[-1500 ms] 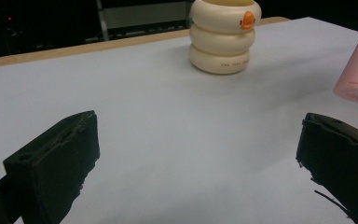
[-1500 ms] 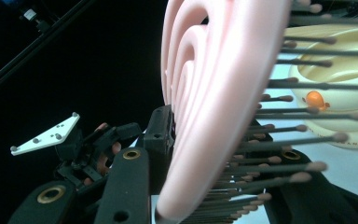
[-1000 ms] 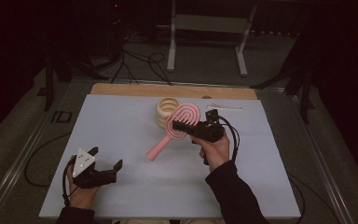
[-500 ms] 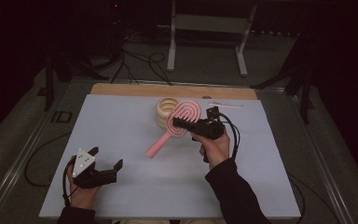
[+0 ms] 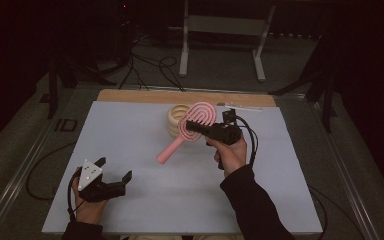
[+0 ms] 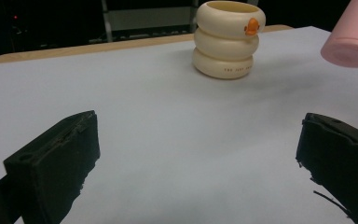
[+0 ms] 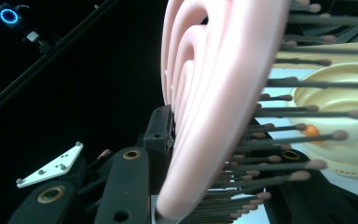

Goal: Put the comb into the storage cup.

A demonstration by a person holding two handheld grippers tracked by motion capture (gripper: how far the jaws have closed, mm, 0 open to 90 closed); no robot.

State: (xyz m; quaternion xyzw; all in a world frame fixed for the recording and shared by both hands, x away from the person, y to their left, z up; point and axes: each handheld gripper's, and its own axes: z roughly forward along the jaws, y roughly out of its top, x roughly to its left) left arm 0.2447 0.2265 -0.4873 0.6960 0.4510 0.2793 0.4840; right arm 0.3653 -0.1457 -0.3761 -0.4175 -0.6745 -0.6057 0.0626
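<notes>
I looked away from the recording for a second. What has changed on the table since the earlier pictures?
Very little. The right gripper stays shut on the pink hairbrush, held by its head above the table, handle slanting down toward the person; it has edged slightly toward the cream ringed cup. The left gripper stays open and in place near the front edge. The cup has not moved.

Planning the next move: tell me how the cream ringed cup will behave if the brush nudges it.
The cream cup looks stacked from three rounded rings, fairly tall for its base, so a high push may tip it. Its smooth surface on the plain white table suggests a low push slides it. It looks like light plastic.
</notes>
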